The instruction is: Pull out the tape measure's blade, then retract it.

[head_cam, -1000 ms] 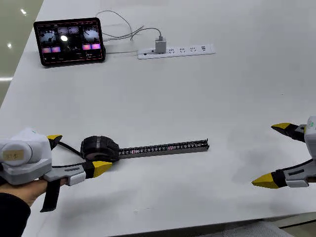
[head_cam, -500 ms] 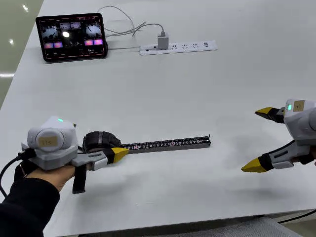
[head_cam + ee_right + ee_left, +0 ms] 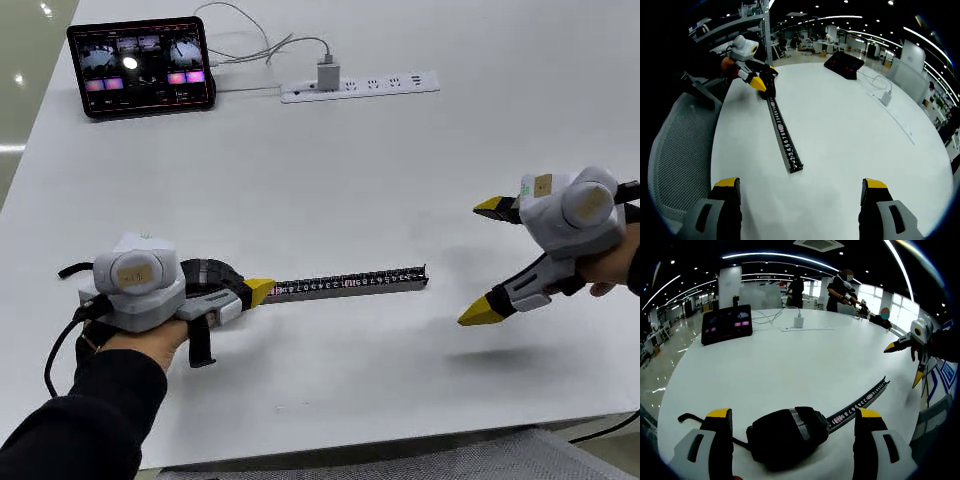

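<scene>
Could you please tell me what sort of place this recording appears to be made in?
Most likely a large open-plan office or lab: long ceiling light strips run overhead, other people stand in the background, and the white table holds a tablet and a power strip.

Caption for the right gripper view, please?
Open right gripper faces the tip of the extended tape blade, with the left gripper at its far end.

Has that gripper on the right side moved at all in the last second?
Yes. The right gripper has moved left, closer to the free end of the extended tape blade, jaws open.
</scene>
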`<state>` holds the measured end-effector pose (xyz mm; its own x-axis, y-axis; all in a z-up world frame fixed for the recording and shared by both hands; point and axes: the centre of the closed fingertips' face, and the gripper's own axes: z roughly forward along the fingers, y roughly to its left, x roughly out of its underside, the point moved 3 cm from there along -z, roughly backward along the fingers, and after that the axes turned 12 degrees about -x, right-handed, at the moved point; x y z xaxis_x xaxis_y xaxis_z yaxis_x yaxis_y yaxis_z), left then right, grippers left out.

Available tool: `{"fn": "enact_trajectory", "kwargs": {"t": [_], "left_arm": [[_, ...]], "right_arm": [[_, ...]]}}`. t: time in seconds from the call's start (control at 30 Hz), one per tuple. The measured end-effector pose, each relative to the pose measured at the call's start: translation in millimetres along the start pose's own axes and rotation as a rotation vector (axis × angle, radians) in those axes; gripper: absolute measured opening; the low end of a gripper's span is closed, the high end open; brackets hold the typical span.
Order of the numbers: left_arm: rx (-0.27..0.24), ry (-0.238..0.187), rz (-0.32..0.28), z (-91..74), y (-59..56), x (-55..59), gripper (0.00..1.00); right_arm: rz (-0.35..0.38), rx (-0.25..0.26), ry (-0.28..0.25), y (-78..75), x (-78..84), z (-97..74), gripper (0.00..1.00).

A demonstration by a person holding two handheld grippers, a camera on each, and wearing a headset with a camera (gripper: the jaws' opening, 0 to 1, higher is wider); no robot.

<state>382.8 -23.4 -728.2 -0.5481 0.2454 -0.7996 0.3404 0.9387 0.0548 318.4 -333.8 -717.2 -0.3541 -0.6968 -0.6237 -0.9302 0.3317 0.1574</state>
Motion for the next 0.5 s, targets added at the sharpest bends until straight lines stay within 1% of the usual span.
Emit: {"fn": "enact_trajectory", "kwargs": {"t": [0.07,0.1,0.2,0.23,0.3,0.37,0.4,0.5], "left_arm": [[-0.038,-0.009,0.004,-0.2,3.1,0.2,0.99],[-0.048,-0.012,-0.005,-0.7,2.5,0.4,0.99],[-0.064,-0.032,-0.015,-0.5,-0.5,0.6,0.99],[-0.068,-0.046,-0.030,-0.3,-1.8,-0.2,0.99],[-0.077,-0.061,-0.054,3.3,-0.8,0.1,0.99],[-0.075,-0.088,-0.086,3.4,-3.4,-1.4,0.99],[-0.080,-0.086,-0.090,5.8,-3.3,0.9,0.99],[-0.096,-0.096,-0.097,8.2,-4.0,2.3,0.99]], "right_arm": [[-0.009,-0.005,0.002,-2.1,-2.5,3.7,0.99],[-0.012,-0.013,0.007,-2.9,-3.7,6.4,0.99],[-0.031,-0.034,0.033,-4.0,-4.1,12.8,0.99],[-0.035,-0.041,0.045,-4.4,-3.6,15.7,0.99],[-0.043,-0.054,0.062,-4.8,-2.9,19.5,0.99],[-0.053,-0.071,0.082,-5.0,-2.8,24.0,0.98],[-0.068,-0.079,0.087,-4.7,-4.2,26.1,0.97],[-0.082,-0.087,0.100,-6.1,-5.5,30.9,0.94]]}}
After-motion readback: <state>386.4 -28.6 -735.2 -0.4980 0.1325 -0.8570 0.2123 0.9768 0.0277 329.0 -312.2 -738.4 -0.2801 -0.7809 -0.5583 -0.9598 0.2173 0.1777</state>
